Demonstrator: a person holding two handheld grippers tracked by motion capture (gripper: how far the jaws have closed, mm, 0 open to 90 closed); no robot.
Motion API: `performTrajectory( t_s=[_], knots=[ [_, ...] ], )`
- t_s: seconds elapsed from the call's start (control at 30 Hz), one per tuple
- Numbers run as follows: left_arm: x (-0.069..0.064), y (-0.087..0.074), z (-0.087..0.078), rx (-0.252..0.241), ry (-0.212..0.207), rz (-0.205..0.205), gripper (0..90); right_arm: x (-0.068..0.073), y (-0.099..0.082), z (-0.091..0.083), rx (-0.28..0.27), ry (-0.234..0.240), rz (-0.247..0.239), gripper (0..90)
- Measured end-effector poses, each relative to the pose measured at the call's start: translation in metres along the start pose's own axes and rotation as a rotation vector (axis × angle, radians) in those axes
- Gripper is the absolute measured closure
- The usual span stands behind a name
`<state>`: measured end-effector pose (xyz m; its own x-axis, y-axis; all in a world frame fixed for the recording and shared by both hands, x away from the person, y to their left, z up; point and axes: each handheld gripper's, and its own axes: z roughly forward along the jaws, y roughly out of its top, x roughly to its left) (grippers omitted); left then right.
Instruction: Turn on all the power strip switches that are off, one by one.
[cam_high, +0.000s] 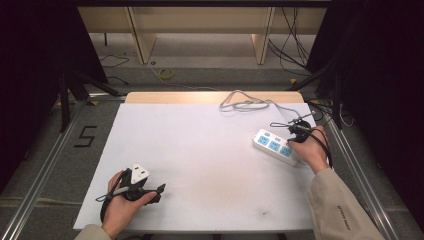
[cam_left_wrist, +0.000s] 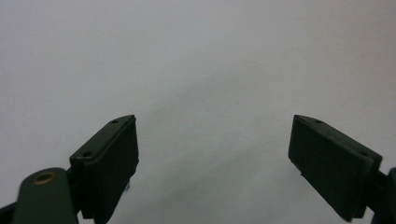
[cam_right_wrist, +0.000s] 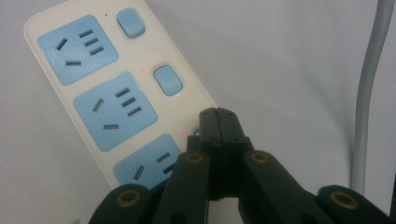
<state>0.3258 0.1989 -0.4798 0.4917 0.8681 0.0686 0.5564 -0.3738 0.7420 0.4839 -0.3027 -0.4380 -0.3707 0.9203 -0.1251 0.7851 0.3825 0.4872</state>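
Observation:
A white power strip (cam_high: 274, 145) with blue sockets and blue switches lies near the right edge of the white table (cam_high: 200, 150). Its grey cable (cam_high: 245, 104) loops toward the far edge. My right gripper (cam_high: 295, 131) rests over the strip's near end. In the right gripper view the gripper (cam_right_wrist: 218, 114) is shut with nothing between its jaws. Its tips sit on the power strip (cam_right_wrist: 116, 84) beside the nearest socket, in line with the two switches, and the cable (cam_right_wrist: 369, 93) runs along the right. My left gripper (cam_high: 155, 192) lies at the table's near left, and its jaws (cam_left_wrist: 212, 121) stand wide open over bare table.
Wooden shelving stands beyond the table, with cables and a yellow tape roll (cam_high: 166, 73) on the floor. A "5" mark (cam_high: 86, 136) is on the floor at left. Metal rails run along both table sides.

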Motion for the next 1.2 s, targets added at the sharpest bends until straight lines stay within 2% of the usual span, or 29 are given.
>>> performTrajectory(
  t_s=[0.17,0.43,0.5,0.6,1.2],
  knots=[
    [0.000,0.000,0.000,0.001,0.002,0.002,15.7,0.000,-0.001,0.000,0.012,-0.021,-0.008,90.0],
    [0.000,0.000,0.000,0.002,0.000,-0.002,15.7,-0.001,0.000,-0.001,0.008,-0.015,-0.007,90.0],
    [0.001,0.000,0.001,0.003,0.000,-0.003,15.7,-0.001,0.000,-0.002,-0.002,0.005,0.007,90.0],
    [0.001,0.000,0.001,0.003,0.000,-0.003,15.7,-0.001,0.002,-0.004,-0.019,0.006,0.013,90.0],
    [0.000,0.000,0.001,0.002,0.002,-0.005,15.7,0.004,0.011,-0.011,-0.026,0.022,0.006,90.0]
  ],
)
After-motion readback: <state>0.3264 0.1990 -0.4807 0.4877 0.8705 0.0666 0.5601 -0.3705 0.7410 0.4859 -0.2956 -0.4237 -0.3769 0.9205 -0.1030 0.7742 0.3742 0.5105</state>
